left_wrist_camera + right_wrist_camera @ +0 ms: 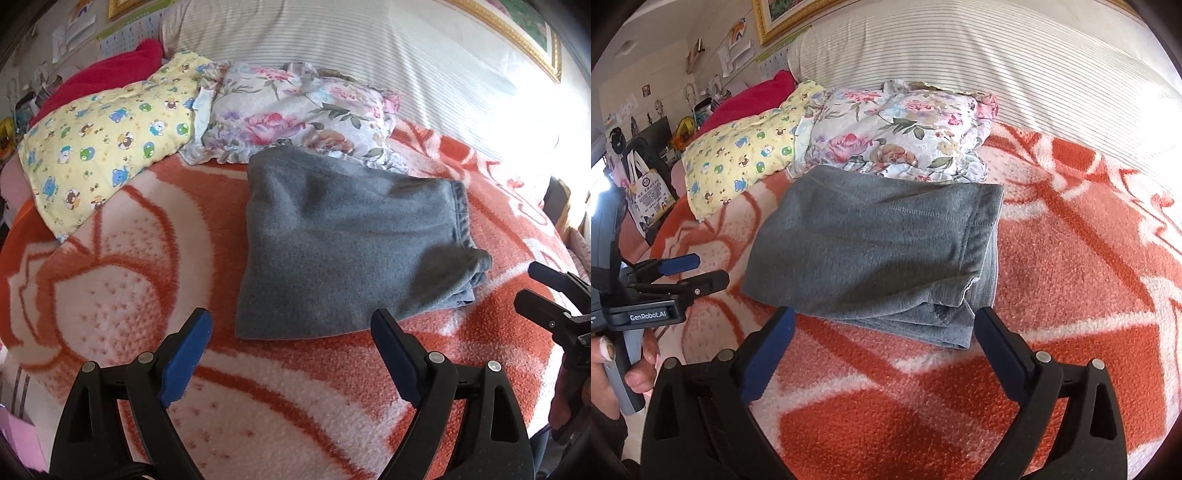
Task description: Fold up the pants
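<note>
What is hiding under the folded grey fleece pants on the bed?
The folded grey fleece pants lie on the orange and white patterned blanket. Their far edge overlaps the floral pillow. Anything else beneath is covered.

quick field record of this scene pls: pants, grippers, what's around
pants: grey, folded into a compact stack, lying on the blanket
left gripper: open, empty, just short of pants
right gripper: open, empty, at the stack's near edge
behind pants: floral pillow, yellow pillow
fold: looks finished
</note>
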The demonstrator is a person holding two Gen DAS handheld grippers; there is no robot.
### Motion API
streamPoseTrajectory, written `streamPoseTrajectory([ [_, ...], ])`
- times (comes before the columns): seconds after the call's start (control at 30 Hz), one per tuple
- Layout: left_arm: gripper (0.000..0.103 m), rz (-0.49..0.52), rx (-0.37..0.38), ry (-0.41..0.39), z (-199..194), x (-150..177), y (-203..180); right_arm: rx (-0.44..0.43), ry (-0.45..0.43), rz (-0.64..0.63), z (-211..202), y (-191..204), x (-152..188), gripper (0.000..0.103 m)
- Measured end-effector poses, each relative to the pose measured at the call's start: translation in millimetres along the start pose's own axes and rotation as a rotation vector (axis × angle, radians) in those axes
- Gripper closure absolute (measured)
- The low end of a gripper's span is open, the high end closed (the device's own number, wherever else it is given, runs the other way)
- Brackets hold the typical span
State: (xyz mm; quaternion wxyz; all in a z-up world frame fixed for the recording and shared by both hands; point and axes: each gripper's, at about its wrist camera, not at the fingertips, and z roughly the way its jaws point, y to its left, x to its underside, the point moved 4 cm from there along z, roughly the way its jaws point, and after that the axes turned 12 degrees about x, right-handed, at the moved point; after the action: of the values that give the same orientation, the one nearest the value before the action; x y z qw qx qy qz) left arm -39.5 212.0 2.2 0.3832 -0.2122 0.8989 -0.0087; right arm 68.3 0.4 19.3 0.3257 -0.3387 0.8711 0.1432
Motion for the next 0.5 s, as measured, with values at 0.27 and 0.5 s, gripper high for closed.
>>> streamPoseTrajectory([
  [0.27, 0.014, 0.026, -0.034, -0.027, -8, -1, -4, 0.001, 0.008, 0.003, 0, 3, 3, 0.004],
  [0.5, 0.014, 0.053, -0.029, -0.013, -8, 3, -12, -0.005, 0.017, -0.010, 2, 10, 2, 0.004],
])
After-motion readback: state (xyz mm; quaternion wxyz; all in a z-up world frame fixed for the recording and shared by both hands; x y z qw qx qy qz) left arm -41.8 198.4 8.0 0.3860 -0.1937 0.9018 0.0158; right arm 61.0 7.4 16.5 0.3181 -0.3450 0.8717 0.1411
